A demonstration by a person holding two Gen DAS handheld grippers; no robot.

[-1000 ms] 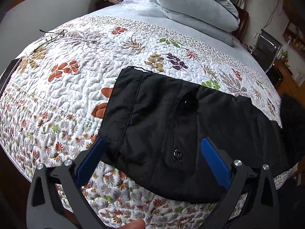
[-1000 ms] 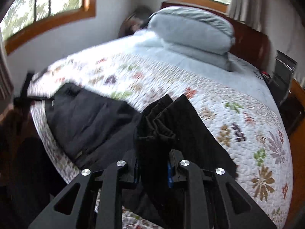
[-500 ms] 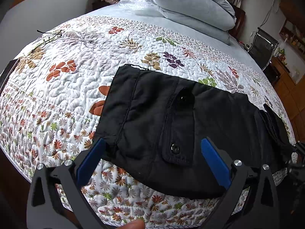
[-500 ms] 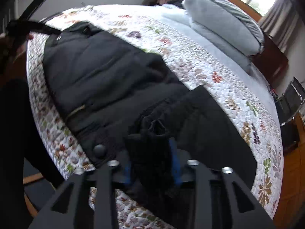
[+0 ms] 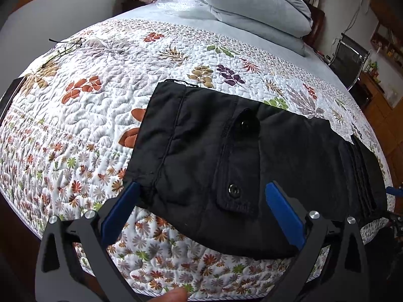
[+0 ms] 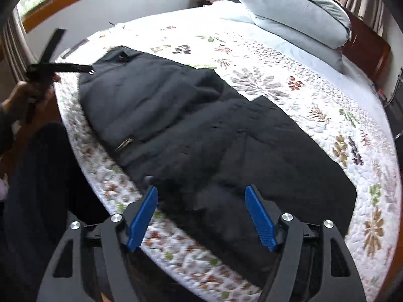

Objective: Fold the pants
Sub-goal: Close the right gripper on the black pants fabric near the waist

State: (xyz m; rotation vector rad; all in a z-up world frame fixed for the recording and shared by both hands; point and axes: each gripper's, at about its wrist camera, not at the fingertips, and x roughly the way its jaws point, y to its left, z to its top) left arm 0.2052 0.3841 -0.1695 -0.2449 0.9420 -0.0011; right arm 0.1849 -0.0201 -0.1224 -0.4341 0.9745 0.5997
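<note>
Black pants (image 5: 226,156) lie folded along the near edge of a floral quilt (image 5: 100,115), a snap-button flap facing up. My left gripper (image 5: 201,196) hovers open over the pants' left end, the cloth lying loose between its blue pads (image 5: 279,206). In the right wrist view the pants (image 6: 201,130) stretch from left to right. My right gripper (image 6: 201,201) stands over their right end with its jaws opening; dark cloth lies between the pads (image 6: 259,219), which do not press on it. A hand holds the left gripper (image 6: 50,68) at the far left.
Stacked grey pillows (image 5: 254,7) lie at the head of the bed. Eyeglasses (image 5: 65,45) rest on the quilt's far left, and a dark flat object (image 5: 10,95) sits at its left edge. A chair (image 5: 350,58) stands to the right of the bed.
The right gripper let go of the bunched cloth it held, spread its jaws and sank toward the bed. The pants' right end now lies flat. The left gripper stayed put.
</note>
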